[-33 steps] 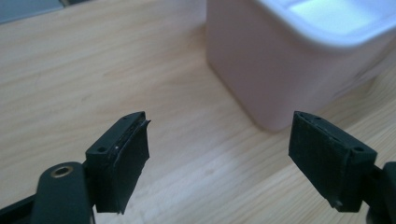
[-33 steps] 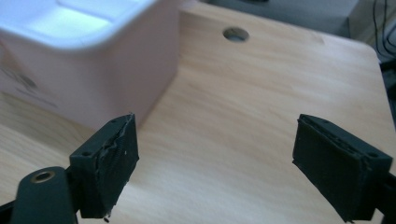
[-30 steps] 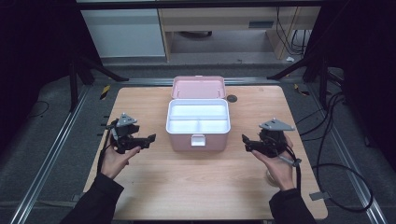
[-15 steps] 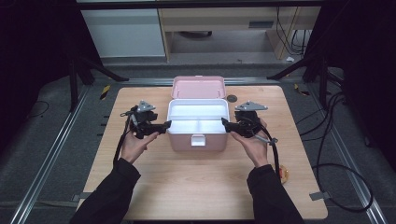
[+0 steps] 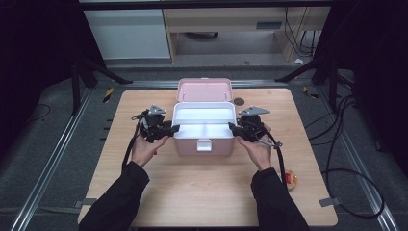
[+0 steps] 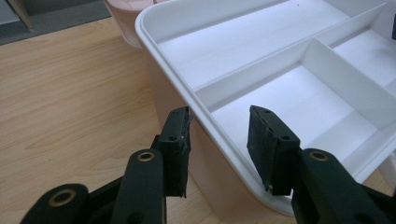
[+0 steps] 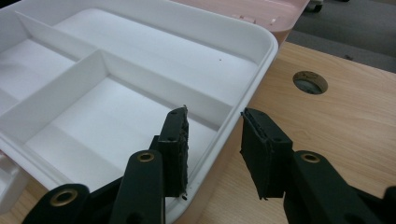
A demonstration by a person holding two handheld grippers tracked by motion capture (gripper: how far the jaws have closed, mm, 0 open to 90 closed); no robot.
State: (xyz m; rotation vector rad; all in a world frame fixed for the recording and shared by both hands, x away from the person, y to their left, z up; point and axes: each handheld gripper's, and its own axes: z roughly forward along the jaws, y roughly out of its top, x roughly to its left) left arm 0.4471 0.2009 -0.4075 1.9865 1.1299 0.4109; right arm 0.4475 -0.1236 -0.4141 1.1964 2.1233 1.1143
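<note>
A pink box (image 5: 188, 146) stands at the table's middle with its lid (image 5: 204, 90) swung back. A white divided tray (image 5: 204, 105) sits in its top. My left gripper (image 5: 175, 128) is at the tray's left end; its jaws have just been closing. In the left gripper view my left gripper (image 6: 219, 140) straddles the tray rim (image 6: 154, 42), one pad outside and one inside, with a gap left. My right gripper (image 5: 231, 127) is at the tray's right end, its jaws also just closing. My right gripper (image 7: 215, 144) likewise straddles the rim (image 7: 261, 56) without pressing it.
A round cable hole (image 5: 239, 101) lies in the wooden table (image 5: 202, 192) just right of the lid, also seen as the hole (image 7: 310, 81). A small round orange thing (image 5: 290, 179) lies at the front right. Cables trail from both grippers.
Both hands came inward from the table's sides to the two ends of the box. Each gripper's jaws narrowed around the tray rim.
</note>
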